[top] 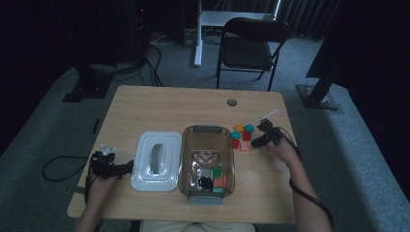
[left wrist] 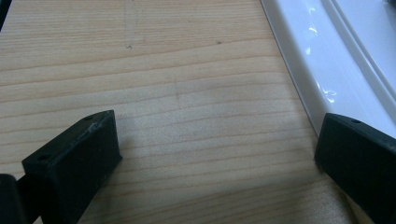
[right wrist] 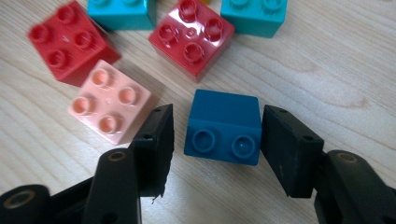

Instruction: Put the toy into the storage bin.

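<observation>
The wooden tabletop (top: 159,104) carried everything, and the clear brown bin (top: 208,133) standing near its middle serves as the landmark here. Inside the bin, toward the person's end, lay a few bricks, green and orange-red among them, with something black beside them. Just left of the bin, almost touching its wall, lay the white lid (top: 156,162), flat and with its recessed handle facing up.

Left of the bin, beyond the lid, the left hand-held gripper (top: 126,166) rested low over the bare wood with its jaws spread wide and nothing between them; in the left gripper view the lid's rim (left wrist: 322,70) ran just beside one jaw.

Right of the bin, near its far end, a small cluster of bricks (top: 241,136) sat on the wood: orange, teal, red and pink pieces close together. The right hand-held gripper (top: 258,141) was down at the cluster's right edge. In the right gripper view, the right hand-held gripper (right wrist: 215,135) had its jaws partly open and straddling the dark blue brick (right wrist: 224,126), which lay tipped on its side with its studs toward the camera. A narrow gap showed on each side of that brick, so the pads were not pressing on it. Just past it lay the pink brick (right wrist: 111,100), a red brick (right wrist: 192,35), a second red brick (right wrist: 70,42) and two teal bricks (right wrist: 254,14).
</observation>
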